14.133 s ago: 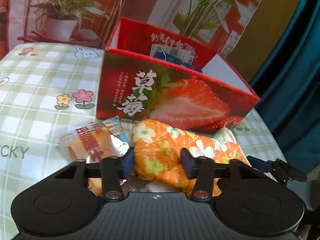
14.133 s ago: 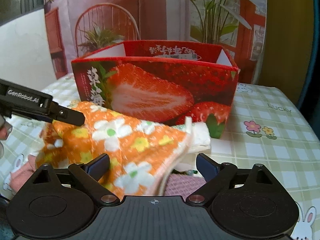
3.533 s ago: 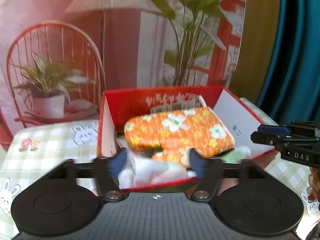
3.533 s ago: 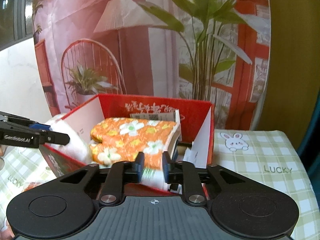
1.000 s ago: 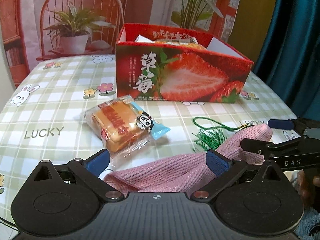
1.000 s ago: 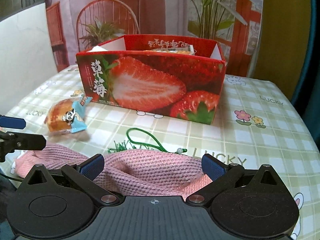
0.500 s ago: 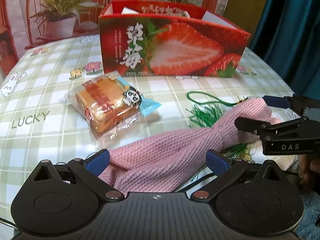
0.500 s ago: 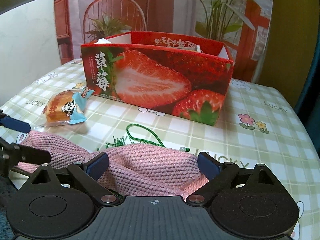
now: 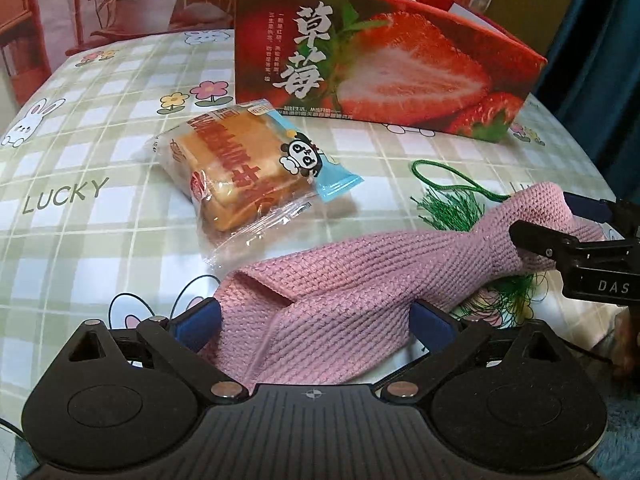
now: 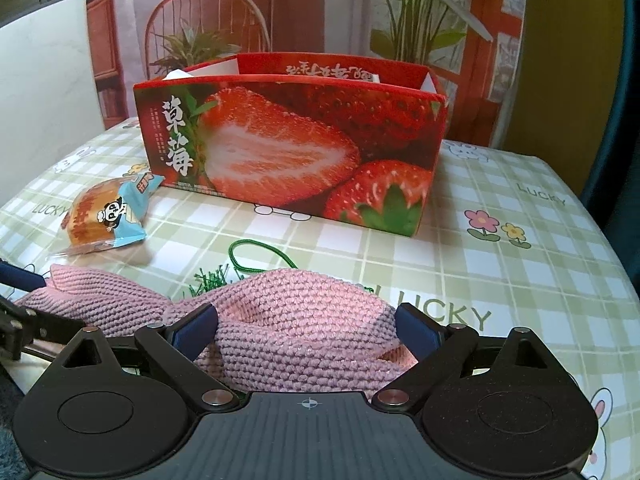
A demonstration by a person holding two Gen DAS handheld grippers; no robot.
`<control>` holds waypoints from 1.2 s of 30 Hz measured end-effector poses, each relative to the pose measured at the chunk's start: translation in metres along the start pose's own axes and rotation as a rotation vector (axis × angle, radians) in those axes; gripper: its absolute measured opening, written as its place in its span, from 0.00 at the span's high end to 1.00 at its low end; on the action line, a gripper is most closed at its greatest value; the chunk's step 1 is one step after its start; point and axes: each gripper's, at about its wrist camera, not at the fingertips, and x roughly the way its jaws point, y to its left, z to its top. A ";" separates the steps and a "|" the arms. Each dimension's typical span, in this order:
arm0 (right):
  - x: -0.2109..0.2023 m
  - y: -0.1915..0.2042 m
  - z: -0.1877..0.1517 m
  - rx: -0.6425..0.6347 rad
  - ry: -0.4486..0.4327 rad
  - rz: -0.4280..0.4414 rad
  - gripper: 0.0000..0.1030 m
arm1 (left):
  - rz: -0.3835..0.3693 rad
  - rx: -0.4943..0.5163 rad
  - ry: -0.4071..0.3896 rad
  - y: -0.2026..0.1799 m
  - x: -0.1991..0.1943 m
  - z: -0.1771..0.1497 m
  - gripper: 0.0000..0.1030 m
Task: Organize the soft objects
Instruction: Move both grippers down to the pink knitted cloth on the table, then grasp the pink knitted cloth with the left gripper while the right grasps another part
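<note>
Jaws wide; "LUCKY" tablecloth (image 10: 540,200)

Both tools share one build — a ribbed black body with two round discs, black linkage arms pinned by silver screws, and blue pads. The left gripper (image 9: 316,320) matches the right gripper (image 10: 306,326), which carries white "DAS" lettering on its side.

My table wears a green-and-white checked cloth (image 9: 100,92) printed with flowers, rabbits and the word LUCKY. Behind it I see a backdrop (image 10: 304,8) picturing a red wire chair, a potted plant in a white pot (image 9: 140,4) and a tall leafy plant beside red window frames. A teal curtain (image 9: 600,60) hangs past the table's right side, next to a mustard-yellow wall (image 10: 568,60).
</note>
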 end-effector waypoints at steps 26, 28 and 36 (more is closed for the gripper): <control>-0.007 -0.002 0.001 0.033 -0.035 0.034 0.11 | -0.150 -0.061 -0.162 0.012 -0.019 0.000 0.84; -0.008 -0.003 0.002 0.040 -0.046 0.042 0.12 | -0.140 -0.080 -0.192 0.015 -0.024 -0.001 0.85; -0.016 -0.006 0.003 0.053 -0.086 0.051 0.15 | -0.075 -0.148 -0.317 0.030 -0.044 0.002 0.87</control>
